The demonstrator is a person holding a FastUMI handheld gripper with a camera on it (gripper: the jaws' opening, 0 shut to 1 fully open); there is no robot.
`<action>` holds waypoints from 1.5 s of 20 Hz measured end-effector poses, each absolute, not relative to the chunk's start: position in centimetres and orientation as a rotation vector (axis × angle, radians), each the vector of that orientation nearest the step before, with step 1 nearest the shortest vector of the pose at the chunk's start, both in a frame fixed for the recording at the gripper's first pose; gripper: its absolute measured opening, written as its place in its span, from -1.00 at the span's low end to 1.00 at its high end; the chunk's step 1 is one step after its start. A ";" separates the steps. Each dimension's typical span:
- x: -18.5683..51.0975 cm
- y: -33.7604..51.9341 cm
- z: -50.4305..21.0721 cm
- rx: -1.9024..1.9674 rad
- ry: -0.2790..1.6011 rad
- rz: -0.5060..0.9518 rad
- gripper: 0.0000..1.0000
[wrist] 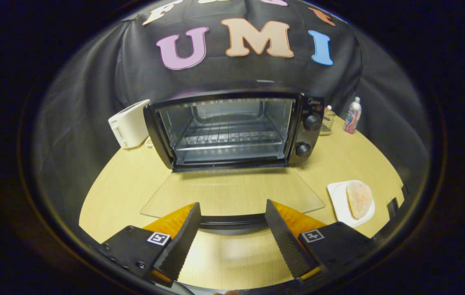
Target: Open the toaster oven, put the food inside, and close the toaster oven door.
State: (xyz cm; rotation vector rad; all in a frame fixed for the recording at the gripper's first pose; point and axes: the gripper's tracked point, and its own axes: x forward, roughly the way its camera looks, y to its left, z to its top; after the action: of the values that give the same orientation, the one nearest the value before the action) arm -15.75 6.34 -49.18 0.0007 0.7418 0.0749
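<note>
The black toaster oven (306,123) stands at the back of the wooden table with its door down. The glass door (232,192) lies flat toward me, and its dark handle (232,223) runs between my fingertips. My gripper (232,211) is open, the fingers standing apart on either side of the handle without pressing it. Inside the oven a wire rack (228,137) is visible with nothing on it. The food, a round flat piece of bread (359,199), rests on a white plate (337,198) to the right of the door, beside my right finger.
A white toaster (128,125) stands left of the oven. Right of the oven are a small wire basket (327,123) and a pink-and-white bottle (352,116). The wooden table (122,184) has bare room left of the door. Black cloth walls surround the table.
</note>
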 end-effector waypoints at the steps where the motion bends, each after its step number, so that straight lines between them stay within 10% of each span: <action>1: -15.7 6.3 -49.7 -0.005 0.753 0.074 1.00; 10: -16.0 5.6 -51.4 -0.007 0.823 0.071 0.99; 23: -13.1 -18.9 -50.3 -0.126 0.817 -0.407 0.99; 30: -13.9 -22.9 -54.8 -0.077 0.923 -0.428 1.00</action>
State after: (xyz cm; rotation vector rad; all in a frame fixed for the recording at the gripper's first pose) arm -13.91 -22.91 -54.84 -0.0774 0.9233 -0.4283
